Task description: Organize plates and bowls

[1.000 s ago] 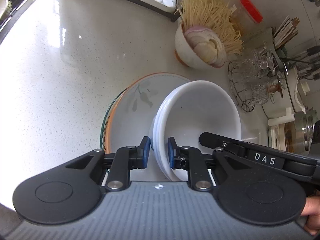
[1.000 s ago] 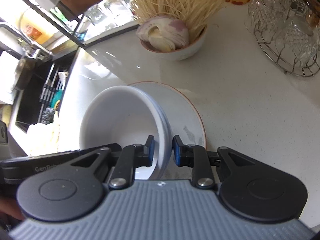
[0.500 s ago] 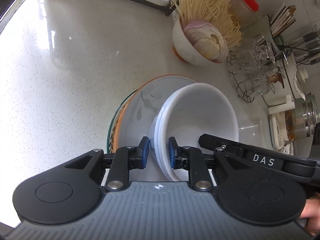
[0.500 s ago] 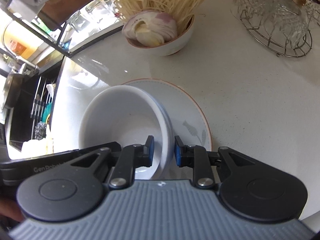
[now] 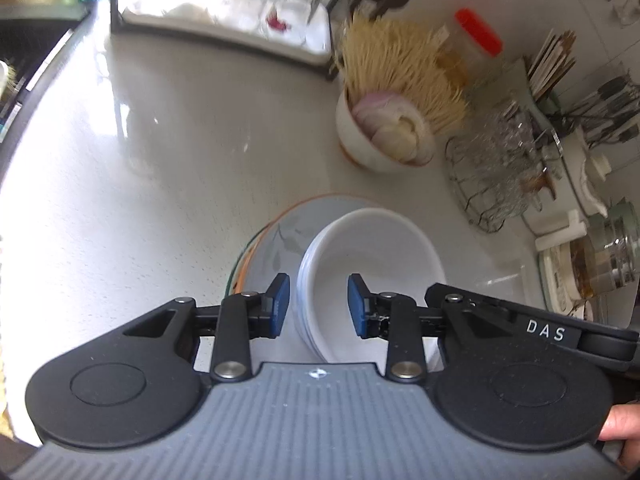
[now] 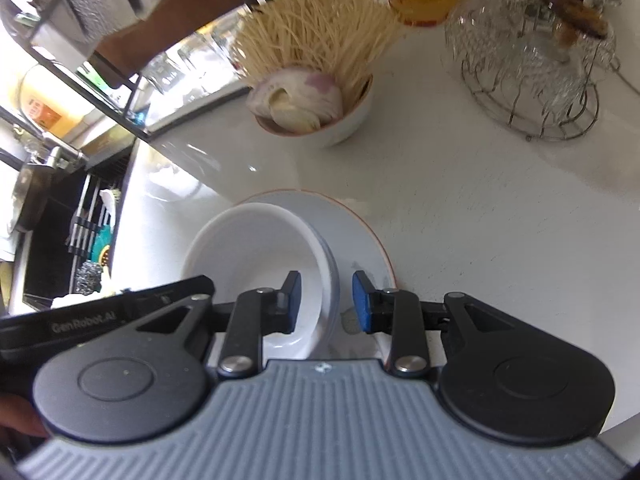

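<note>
Bowls (image 5: 372, 264) sit stacked on plates (image 5: 276, 236), lower center; left gripper (image 5: 319, 304) and right gripper (image 6: 326, 300) both part-open, holding nothing, straddling rim. Next: back away.

Left gripper (image 5: 319, 304): fingers (image 5: 279, 306) spread apart, blue pads facing each other, gripping nothing.
Right gripper (image 6: 327, 302): fingers (image 6: 362, 302) likewise apart, nothing clamped between them.
Pose: the two grippers face one another; each one's black body shows at the edge of the other's view.
Hands: a fingertip shows at the lower right of the left view; another at the lower left of the right view.
</note>
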A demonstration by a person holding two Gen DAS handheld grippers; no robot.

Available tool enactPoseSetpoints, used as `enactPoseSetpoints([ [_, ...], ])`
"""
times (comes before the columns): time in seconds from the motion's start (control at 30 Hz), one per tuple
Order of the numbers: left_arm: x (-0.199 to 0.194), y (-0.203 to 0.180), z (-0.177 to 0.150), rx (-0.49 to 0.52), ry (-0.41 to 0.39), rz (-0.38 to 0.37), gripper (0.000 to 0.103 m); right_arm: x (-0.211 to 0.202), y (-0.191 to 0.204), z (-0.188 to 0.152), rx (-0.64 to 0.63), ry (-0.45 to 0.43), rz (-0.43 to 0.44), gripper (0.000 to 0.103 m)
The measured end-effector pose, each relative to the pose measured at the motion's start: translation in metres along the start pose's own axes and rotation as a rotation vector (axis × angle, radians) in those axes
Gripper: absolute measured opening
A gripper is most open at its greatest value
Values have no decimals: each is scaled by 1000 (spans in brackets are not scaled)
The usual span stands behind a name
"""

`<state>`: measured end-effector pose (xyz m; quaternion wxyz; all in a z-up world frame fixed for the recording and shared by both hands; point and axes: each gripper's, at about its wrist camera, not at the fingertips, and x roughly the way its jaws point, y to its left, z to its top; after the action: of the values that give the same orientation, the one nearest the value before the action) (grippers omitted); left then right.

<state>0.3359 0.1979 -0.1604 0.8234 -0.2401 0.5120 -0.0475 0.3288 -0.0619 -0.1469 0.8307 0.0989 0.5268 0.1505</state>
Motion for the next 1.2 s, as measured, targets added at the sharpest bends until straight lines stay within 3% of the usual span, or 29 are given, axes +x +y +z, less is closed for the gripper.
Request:
enactPoseSetpoints([
  [0.37,-91,-39,-16,99,-207,54,36,-74,10,-8,-68,-189,90,32],
  [0.7,-167,-97,-62,154,-367,47,36,-147,9,-39,-131,-357,138,32],
  [1.0,-206,-129,-125,206,-432,88,37,-199,0,-90,-208,-458,139,32],
  [1.2,-213,-136,-165,205,-425,101,37,-217,-8,-123,-228,-478,121,32],
])
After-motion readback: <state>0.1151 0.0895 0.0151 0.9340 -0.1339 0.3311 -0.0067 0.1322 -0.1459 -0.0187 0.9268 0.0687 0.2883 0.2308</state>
